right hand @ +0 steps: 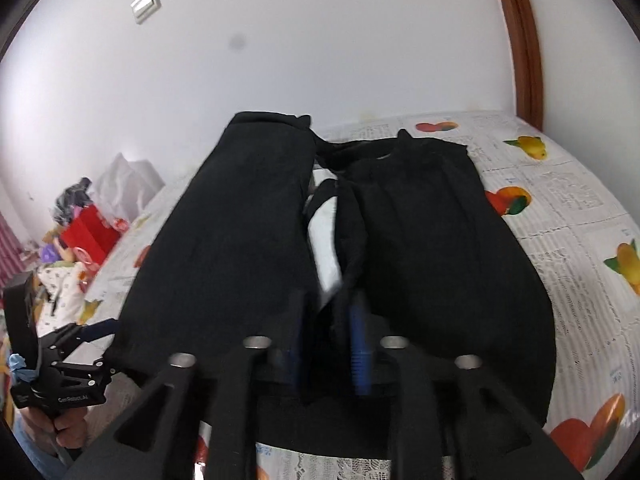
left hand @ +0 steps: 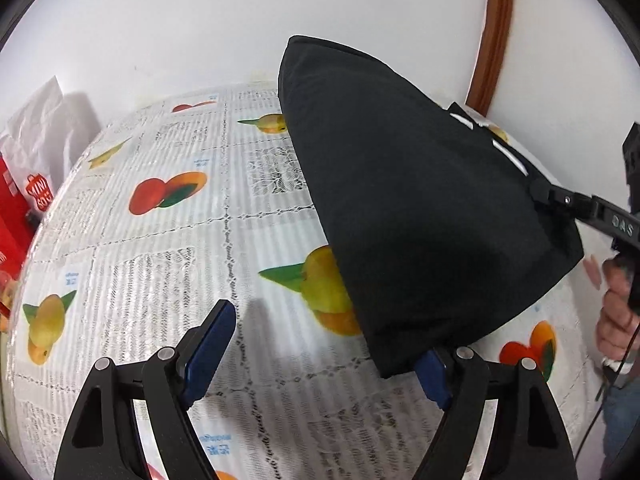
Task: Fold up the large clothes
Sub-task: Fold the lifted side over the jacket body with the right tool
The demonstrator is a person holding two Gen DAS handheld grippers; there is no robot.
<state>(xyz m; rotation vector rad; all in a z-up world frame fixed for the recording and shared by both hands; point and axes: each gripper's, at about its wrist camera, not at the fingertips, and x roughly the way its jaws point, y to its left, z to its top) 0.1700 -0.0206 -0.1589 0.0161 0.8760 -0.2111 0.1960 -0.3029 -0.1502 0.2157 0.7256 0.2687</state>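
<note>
A black garment (left hand: 400,200) lies on a table with a fruit-print cloth (left hand: 180,260). Seen from the right wrist, the garment (right hand: 224,240) has both sides folded in, with a white strip showing down the middle. My left gripper (left hand: 328,332) is open at its near corner, and the cloth's edge drapes over the right blue pad (left hand: 430,376). From the right wrist view, the left gripper (right hand: 108,344) sits at the garment's left edge. My right gripper (right hand: 328,320) is blurred, its blue pads apart with a dark fold between them. The right gripper (left hand: 538,194) touches the garment's far edge.
A red bag (left hand: 16,216) stuffed with white paper stands at the table's left end, among more clutter (right hand: 88,232). A white wall runs behind the table, with a brown door frame (right hand: 524,40) at the right. A hand (left hand: 616,320) grips the right gripper's handle.
</note>
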